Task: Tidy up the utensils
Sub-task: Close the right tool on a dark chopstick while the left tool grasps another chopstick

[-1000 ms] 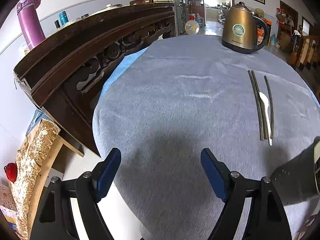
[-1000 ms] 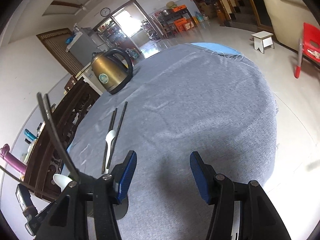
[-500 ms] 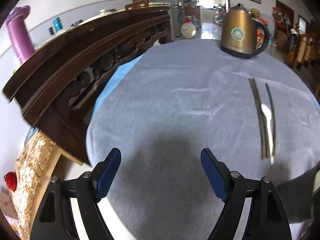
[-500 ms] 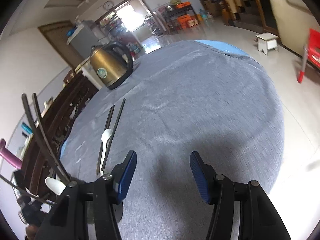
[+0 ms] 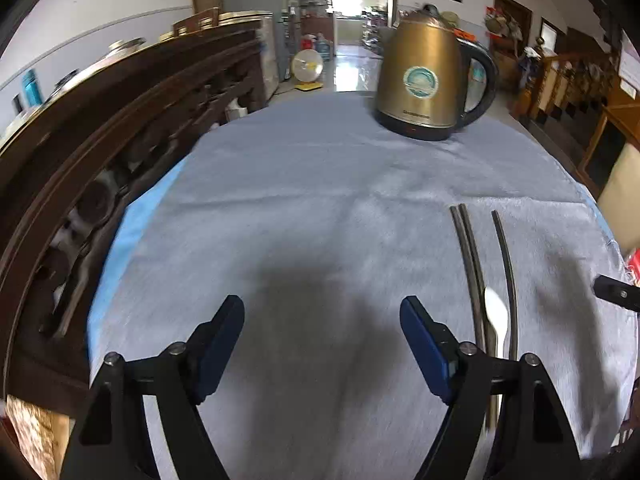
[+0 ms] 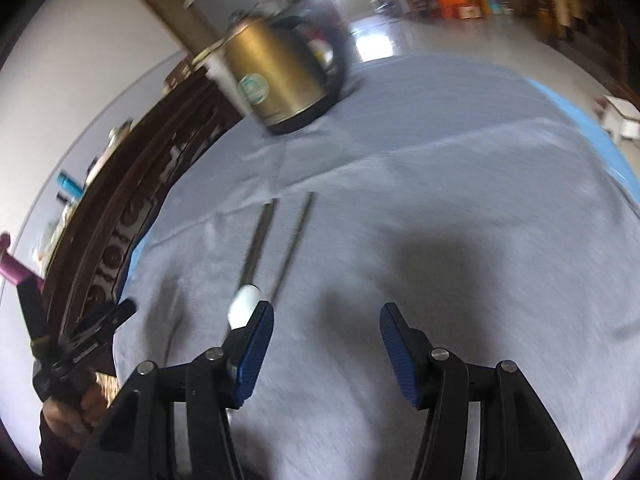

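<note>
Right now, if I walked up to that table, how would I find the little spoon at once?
Start at the round table under its grey cloth and find the gold electric kettle at the far side. Come toward the near edge from there to three dark chopsticks lying roughly parallel. The white spoon lies among them: the only pale, broad-ended piece beside those thin dark sticks.
</note>
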Motion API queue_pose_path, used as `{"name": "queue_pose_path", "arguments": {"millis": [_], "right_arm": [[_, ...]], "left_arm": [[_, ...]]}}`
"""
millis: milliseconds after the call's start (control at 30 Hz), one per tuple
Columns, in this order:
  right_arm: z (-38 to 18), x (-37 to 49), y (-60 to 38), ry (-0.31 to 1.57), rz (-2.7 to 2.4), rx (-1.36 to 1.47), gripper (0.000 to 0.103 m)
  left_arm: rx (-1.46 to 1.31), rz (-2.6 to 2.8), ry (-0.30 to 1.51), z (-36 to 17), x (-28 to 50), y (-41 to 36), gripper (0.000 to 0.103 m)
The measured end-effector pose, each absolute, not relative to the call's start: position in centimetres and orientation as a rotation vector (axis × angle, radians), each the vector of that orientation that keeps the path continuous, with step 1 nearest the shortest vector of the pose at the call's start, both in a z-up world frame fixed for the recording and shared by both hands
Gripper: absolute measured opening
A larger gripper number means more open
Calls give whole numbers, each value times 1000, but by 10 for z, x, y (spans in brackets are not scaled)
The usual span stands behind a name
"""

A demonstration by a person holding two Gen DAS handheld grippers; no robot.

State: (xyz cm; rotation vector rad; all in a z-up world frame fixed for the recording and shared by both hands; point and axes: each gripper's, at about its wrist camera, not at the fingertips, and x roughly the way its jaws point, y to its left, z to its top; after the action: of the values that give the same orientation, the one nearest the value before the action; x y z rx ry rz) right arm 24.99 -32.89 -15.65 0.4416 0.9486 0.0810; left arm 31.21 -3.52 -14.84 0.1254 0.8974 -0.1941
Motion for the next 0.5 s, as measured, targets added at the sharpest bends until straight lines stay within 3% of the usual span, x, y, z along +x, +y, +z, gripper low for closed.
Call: {"name": "queue_pose_path", "arguments": {"millis": [67,167,267,500], "right_arm": [[-159,274,-319,959,73,419,56],[-166,310,-313,977,62,434,47],[-175,339,-310,1014,43,457,45],[-199,371,-295,1077,-7,377,27]], "left_arm": [[138,-220,907,-152,325,-48,63],[134,-264,948,-160,347,-66,54],[132,-307,953,-166,357,-77,44],[131,-433,1004,-182,378,-105,43]]}}
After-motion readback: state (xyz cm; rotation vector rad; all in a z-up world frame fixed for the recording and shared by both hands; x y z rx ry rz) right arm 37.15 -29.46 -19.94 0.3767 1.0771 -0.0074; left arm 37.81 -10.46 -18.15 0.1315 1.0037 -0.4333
